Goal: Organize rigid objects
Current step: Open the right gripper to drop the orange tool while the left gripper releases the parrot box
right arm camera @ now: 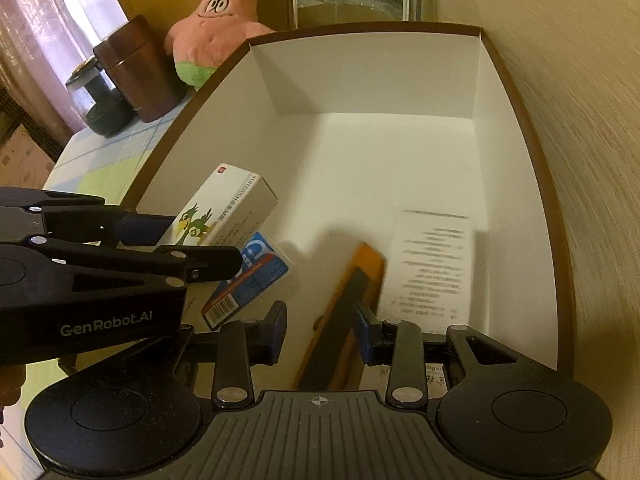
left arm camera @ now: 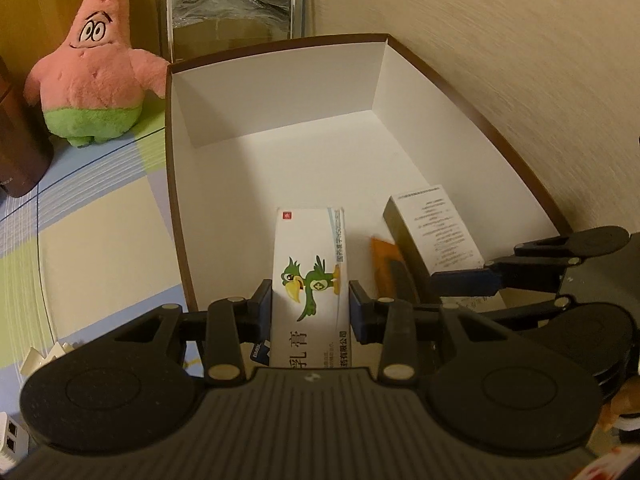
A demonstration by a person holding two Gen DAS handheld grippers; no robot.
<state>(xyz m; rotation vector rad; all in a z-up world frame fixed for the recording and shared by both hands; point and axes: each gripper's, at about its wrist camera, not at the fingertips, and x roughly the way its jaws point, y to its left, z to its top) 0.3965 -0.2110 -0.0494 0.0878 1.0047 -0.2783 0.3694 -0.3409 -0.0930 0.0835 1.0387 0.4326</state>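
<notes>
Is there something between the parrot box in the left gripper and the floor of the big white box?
Partly: a blue card box lies under the parrot box held by the left gripper. The white box's floor farther in is bare.

far half of white box (right arm camera: 372, 152) open, 3 cartons crowding near end, plush (left arm camera: 90, 64) beside left wall

The left gripper (right arm camera: 208, 240) housing reads "GenRobot.AI" — the parrot box (left arm camera: 310, 280) shows Chinese characters, perhaps "乳膏"; other print too blurred.
</notes>
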